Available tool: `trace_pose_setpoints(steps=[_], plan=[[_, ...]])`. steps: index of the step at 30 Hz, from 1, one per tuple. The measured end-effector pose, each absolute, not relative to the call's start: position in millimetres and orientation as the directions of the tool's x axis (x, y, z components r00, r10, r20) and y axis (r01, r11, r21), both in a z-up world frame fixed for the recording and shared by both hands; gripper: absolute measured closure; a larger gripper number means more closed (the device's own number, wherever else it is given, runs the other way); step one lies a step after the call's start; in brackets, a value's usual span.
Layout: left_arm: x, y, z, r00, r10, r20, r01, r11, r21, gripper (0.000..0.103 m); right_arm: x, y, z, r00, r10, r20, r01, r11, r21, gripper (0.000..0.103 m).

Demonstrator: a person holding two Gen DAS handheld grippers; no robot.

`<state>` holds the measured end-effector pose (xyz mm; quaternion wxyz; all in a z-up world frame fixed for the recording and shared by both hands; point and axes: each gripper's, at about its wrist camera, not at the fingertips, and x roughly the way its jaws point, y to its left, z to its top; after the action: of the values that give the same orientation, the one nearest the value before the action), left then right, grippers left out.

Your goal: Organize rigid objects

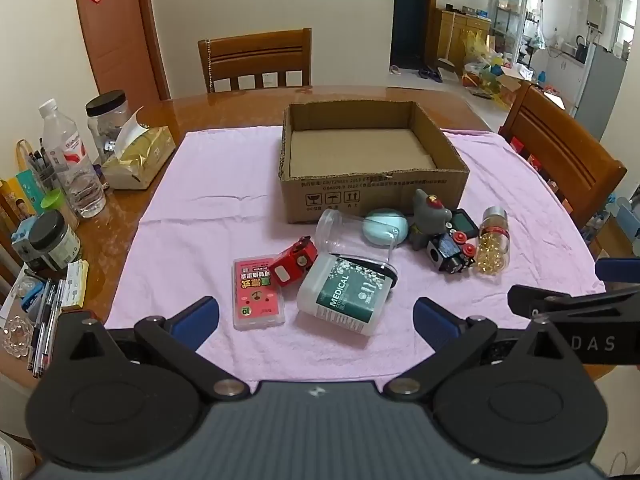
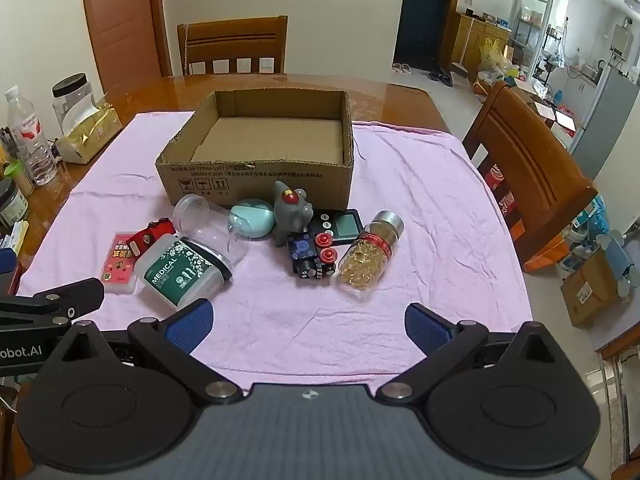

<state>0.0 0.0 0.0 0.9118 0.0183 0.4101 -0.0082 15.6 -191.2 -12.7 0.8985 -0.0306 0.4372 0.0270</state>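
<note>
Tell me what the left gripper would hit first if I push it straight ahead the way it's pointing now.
Probably the white MEDICAL cotton swab tub lying on its side: it sits dead ahead between the open fingers of the left gripper. Depth is hard to judge; it might meet the pink towel first.

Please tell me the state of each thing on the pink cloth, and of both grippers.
Box: open, empty.
Clear jar: lying down, no lid.
Medical box: tipped on its side.
Capsule bottle: lying down, capped, full.
Grey figurine: upright.
Pink case: flat.
Red camera: resting partly on the pink case.
Left gripper: open, empty.
Right gripper: open, empty.
</note>
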Motion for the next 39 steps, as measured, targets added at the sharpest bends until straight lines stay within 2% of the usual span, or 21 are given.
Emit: trace_pose_setpoints(steps=[39], plan=[[4,-10,4,0.654,-0.012,-0.757,0.039,0.999,0.017,0.001,23,-197,-5,0.627,0.027,-0.779,-0.077,0.997,-0.028,0.0]])
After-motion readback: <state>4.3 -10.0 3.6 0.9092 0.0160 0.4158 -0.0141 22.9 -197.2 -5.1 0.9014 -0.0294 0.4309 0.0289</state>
